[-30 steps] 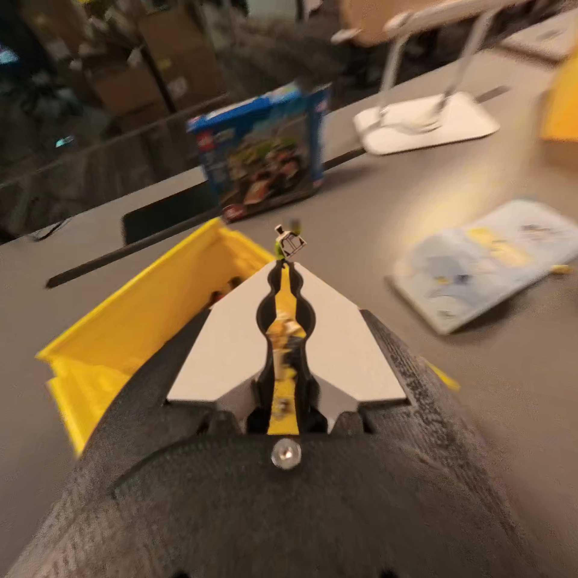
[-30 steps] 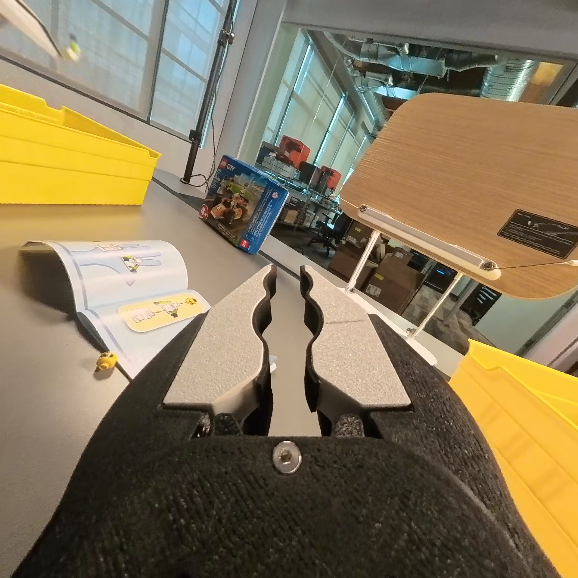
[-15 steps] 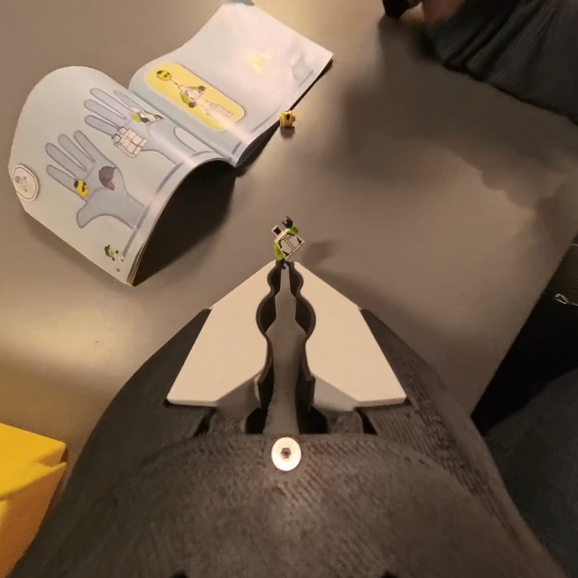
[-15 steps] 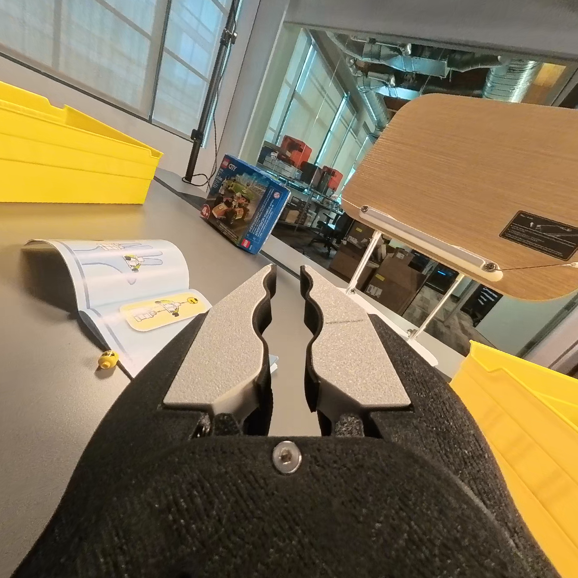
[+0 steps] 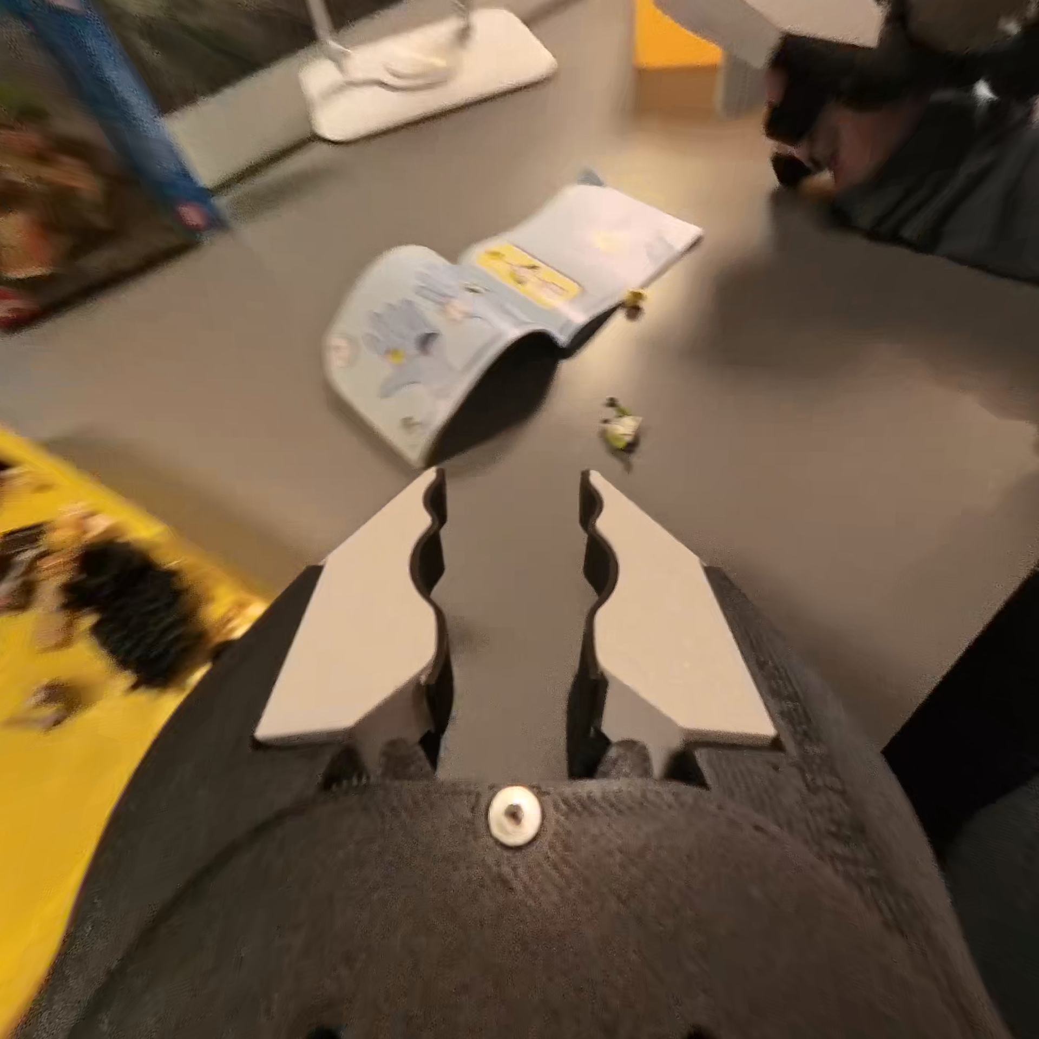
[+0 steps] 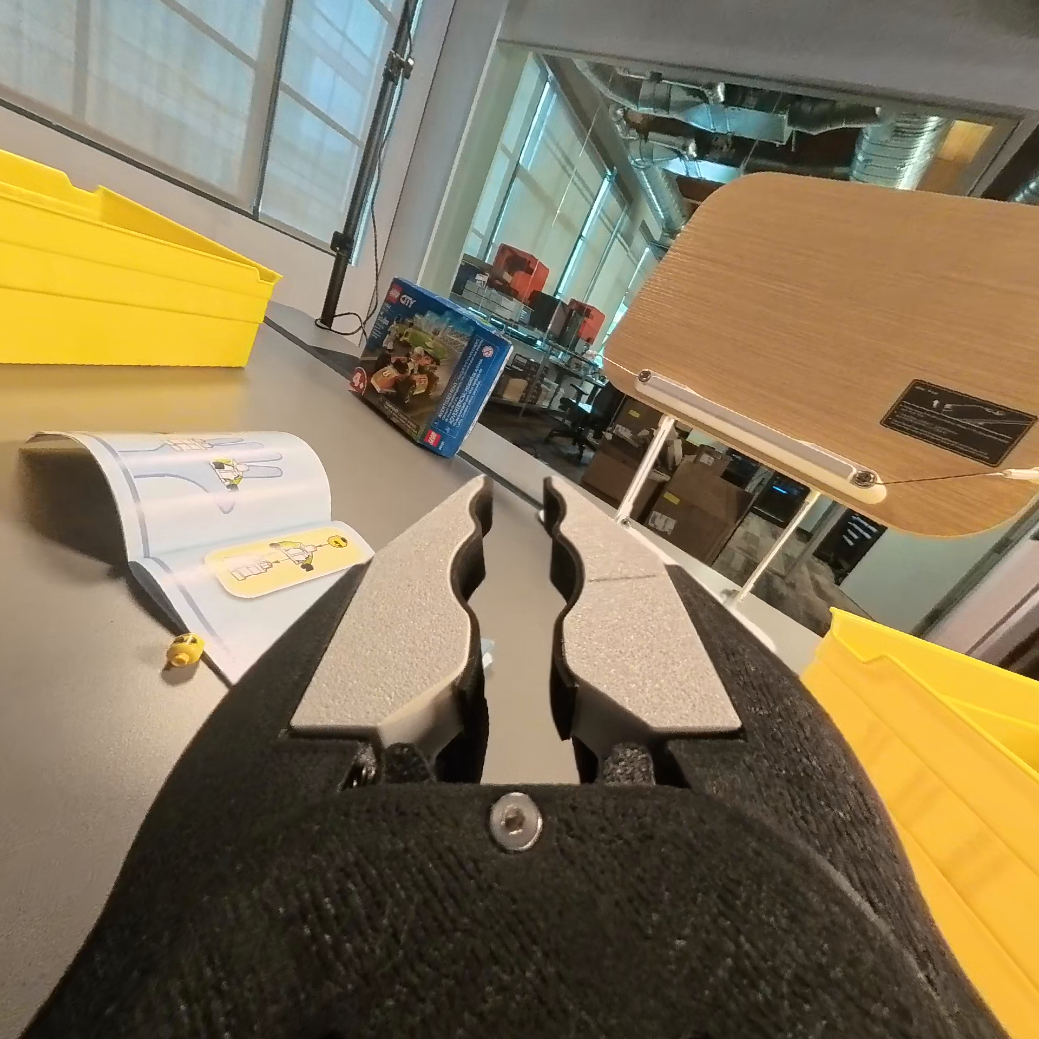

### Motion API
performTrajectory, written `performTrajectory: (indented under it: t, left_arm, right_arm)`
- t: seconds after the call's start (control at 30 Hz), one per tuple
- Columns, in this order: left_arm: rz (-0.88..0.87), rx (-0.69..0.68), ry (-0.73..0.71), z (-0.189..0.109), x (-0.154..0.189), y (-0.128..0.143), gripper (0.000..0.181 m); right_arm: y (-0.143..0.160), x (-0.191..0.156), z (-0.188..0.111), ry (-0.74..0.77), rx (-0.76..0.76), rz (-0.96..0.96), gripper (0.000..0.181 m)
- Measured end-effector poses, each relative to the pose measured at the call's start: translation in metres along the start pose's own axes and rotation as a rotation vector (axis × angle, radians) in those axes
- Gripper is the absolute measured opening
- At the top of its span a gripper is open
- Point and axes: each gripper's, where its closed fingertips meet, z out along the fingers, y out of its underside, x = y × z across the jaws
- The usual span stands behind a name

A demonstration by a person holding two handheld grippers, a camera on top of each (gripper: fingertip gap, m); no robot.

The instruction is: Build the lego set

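Both hand-held grippers empty: left (image 5: 511, 478) wide, right (image 6: 516, 488) narrow; tray (image 5: 67, 731) contents blurred.

Right hand-held gripper (image 6: 514, 495), jaws slightly apart and empty, low over grey table (image 6: 84, 759) beside open instruction booklet (image 6: 225, 506).

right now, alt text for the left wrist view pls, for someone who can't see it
The left gripper is open and empty above a grey table, with a small green and white lego piece lying just beyond its right fingertip. Further off lies an open instruction booklet with a tiny yellow piece at its edge; a yellow bin of parts sits left.
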Motion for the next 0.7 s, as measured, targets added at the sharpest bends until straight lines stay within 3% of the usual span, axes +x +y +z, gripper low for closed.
performTrajectory:
  t: [0.27,0.47,0.63,0.7]
  left_arm:
    - [-0.15,0.007,-0.35,-0.073,-0.122,0.016,0.056]
    - [-0.149,-0.143,-0.435,-0.096,-0.203,0.02,0.06]
    - [-0.156,-0.21,-0.292,-0.075,-0.246,0.011,0.058]
    - [-0.163,-0.224,-0.224,-0.063,-0.258,0.011,0.047]
  right_arm:
    - [0.001,0.002,0.001,0.037,-0.012,-0.048,0.019]
    - [0.0,0.011,-0.001,0.094,-0.007,-0.075,0.016]
    - [0.0,0.013,-0.001,0.103,-0.009,-0.072,0.015]
    - [-0.001,0.013,-0.001,0.108,-0.006,-0.076,0.015]
